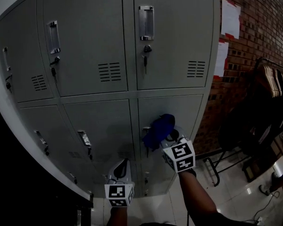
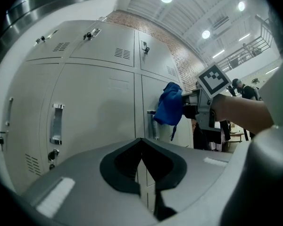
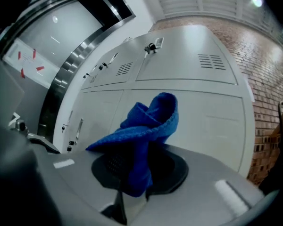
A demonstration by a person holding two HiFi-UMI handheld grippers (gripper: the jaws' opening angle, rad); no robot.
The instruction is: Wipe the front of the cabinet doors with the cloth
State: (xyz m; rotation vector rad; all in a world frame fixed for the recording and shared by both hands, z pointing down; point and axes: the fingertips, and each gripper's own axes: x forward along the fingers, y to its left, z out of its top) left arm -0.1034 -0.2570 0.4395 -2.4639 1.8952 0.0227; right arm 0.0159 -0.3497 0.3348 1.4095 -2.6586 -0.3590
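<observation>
The grey locker cabinet [image 1: 94,41] fills the head view, with two rows of doors. My right gripper [image 1: 169,136] is shut on a bunched blue cloth [image 1: 159,129] and holds it close to the lower right door [image 1: 184,111], beside that door's handle; whether the cloth touches it cannot be told. The cloth [image 3: 148,124] sticks up from the right gripper [image 3: 136,169] towards the door [image 3: 212,121]. Lower and to the left, my left gripper [image 1: 123,166] is shut and holds nothing. In its own view the left gripper [image 2: 141,160] points at the lower doors, with the cloth [image 2: 170,106] ahead on the right.
A brick wall [image 1: 259,41] with white papers [image 1: 230,18] stands right of the cabinet. A rack of hangers and dark clothes [image 1: 273,81] and a metal stand [image 1: 216,166] are on the shiny floor at right. A dark opening [image 1: 19,182] lies left of the cabinet.
</observation>
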